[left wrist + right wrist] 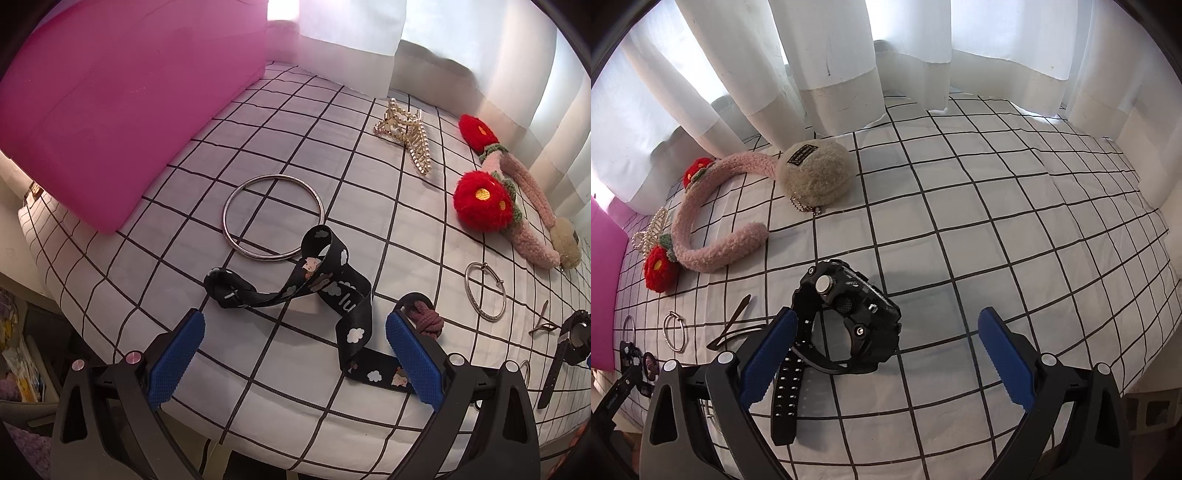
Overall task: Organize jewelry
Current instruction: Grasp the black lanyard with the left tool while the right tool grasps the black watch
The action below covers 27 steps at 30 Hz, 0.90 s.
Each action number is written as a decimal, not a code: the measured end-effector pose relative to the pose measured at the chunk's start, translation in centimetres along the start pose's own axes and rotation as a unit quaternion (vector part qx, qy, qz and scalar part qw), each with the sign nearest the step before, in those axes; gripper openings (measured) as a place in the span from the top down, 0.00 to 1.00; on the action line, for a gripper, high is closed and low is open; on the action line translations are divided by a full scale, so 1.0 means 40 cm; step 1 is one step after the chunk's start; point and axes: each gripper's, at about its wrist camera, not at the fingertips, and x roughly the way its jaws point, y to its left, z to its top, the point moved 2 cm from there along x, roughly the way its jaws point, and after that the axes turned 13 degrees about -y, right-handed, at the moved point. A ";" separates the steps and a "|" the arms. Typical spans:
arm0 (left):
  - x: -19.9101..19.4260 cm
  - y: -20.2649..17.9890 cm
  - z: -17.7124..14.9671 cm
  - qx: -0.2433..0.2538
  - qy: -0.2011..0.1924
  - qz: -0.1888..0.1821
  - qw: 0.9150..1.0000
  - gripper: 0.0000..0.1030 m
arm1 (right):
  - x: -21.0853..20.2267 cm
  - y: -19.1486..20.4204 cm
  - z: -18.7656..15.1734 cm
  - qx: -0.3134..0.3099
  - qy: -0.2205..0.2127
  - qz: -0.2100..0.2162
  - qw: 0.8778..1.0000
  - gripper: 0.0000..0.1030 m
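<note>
Jewelry and hair things lie scattered over a white checked sheet (pixel 221 147). Between the spread blue fingers of the left gripper (pixel 295 343) lies a black strap (pixel 325 291) printed with clouds — gripped by nothing, its far loop resting on a large silver bangle (pixel 273 218). A pearl hair claw (pixel 406 129), a pink headband (pixel 713 221) with red flowers and a smaller ring (pixel 485 291) lie to the right, a pink box (pixel 110 103) to the left. The right gripper (pixel 886 343) also stands open — a black watch (pixel 849 314) lies just beside its left finger.
</note>
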 end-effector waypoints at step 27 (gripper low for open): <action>0.026 0.000 -0.021 -0.035 -0.050 0.030 0.998 0.07 | 0.071 -0.012 -0.024 -0.069 -0.026 0.000 0.997 0.08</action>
